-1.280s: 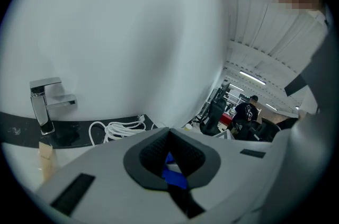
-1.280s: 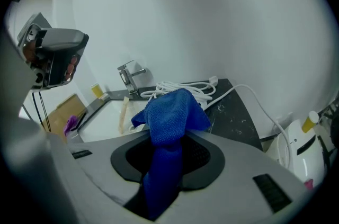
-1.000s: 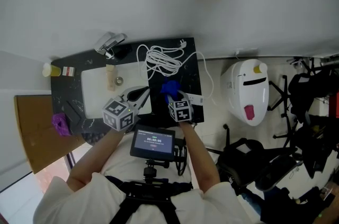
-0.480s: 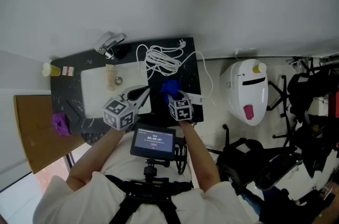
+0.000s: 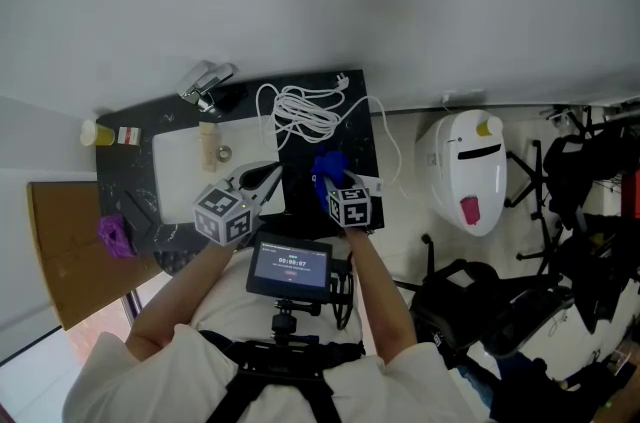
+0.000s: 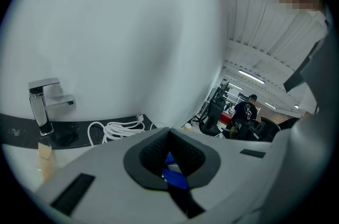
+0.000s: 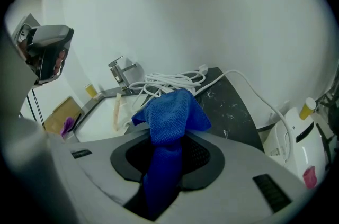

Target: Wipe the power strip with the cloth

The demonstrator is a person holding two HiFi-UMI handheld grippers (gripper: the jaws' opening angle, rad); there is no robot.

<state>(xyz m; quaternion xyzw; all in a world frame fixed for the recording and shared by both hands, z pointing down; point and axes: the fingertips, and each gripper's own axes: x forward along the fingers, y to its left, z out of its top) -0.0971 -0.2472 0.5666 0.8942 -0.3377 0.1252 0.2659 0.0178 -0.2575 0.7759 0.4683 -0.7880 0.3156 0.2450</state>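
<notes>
Black marbled counter [image 5: 358, 126] with a white sink [image 5: 180, 169] set in it. The right gripper [image 5: 332, 179] has its fingers clamped on a blue cloth [image 5: 324, 165]. The cloth's nubbly woven texture shows only in the right gripper view, bunched above dark ribbed pads. From overhead, the white bar-shaped power strip [image 5: 373, 183] lies at the counter's right edge, just beside that gripper (its cable [image 5: 300, 116] coils toward the back edge). The left gripper [image 5: 272, 175] hovers over the sink's right rim, fingers drawn together.
</notes>
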